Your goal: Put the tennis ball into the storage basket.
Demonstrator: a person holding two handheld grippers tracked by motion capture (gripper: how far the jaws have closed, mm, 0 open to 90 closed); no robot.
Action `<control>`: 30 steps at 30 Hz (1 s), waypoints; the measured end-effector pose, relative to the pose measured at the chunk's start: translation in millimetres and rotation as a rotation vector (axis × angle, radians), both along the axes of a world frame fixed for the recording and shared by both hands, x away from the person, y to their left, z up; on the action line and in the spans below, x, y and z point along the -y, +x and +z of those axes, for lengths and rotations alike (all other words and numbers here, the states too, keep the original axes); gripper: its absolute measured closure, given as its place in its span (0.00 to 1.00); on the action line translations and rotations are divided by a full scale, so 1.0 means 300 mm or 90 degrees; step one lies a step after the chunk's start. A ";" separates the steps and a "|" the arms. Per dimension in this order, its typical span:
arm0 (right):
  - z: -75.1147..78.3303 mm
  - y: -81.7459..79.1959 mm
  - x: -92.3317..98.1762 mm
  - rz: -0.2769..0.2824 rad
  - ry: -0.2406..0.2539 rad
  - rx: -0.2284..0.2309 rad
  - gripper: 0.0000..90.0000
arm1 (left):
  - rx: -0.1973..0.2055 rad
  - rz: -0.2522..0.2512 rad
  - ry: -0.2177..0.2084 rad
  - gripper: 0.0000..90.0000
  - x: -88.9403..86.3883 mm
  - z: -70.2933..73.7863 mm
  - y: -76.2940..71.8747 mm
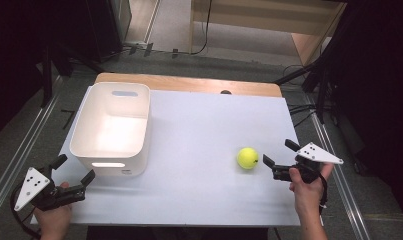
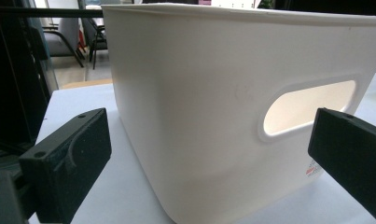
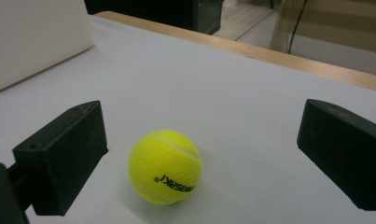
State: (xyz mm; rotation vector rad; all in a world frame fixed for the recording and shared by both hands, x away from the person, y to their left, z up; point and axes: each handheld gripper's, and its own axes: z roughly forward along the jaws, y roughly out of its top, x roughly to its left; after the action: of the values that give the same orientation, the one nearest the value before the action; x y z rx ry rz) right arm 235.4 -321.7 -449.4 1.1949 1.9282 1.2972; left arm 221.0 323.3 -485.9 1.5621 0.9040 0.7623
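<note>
A yellow tennis ball (image 1: 247, 157) rests on the white table at the right; up close it shows black lettering (image 3: 165, 166). My right gripper (image 1: 279, 155) is open just right of the ball, its jaws spread wide, and the ball sits a little ahead of them (image 3: 199, 154). A white plastic bin (image 1: 112, 128) with cut-out handles stands at the left of the table. My left gripper (image 1: 75, 169) is open at the near left corner, facing the bin's near wall (image 2: 232, 107), with nothing between its jaws.
The white table top (image 1: 199, 135) has a wooden strip (image 1: 189, 83) along its far edge. Dark stands and cables line the floor on both sides. The bin's corner (image 3: 31, 37) lies far off to the left of the ball.
</note>
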 end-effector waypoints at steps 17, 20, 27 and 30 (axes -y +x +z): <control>0.002 0.071 -0.088 0.092 -0.064 -0.077 0.00 | 0.003 -0.003 -0.005 0.00 0.000 0.000 -0.001; 0.000 0.083 -0.097 0.104 -0.074 -0.087 0.00 | 0.004 -0.004 -0.005 0.00 0.000 -0.001 0.000; 0.000 0.112 -0.123 0.130 -0.099 -0.117 0.00 | 0.003 -0.004 -0.006 0.00 0.000 -0.001 0.000; -0.002 0.124 -0.135 0.136 -0.108 -0.131 0.00 | 0.004 -0.005 -0.004 0.00 -0.001 0.000 -0.001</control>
State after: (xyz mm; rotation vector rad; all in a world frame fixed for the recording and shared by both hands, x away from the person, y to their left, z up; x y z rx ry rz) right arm 272.5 -281.3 -449.9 1.0972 2.3172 1.1216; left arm 220.9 323.5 -486.0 1.5562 0.8950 0.7578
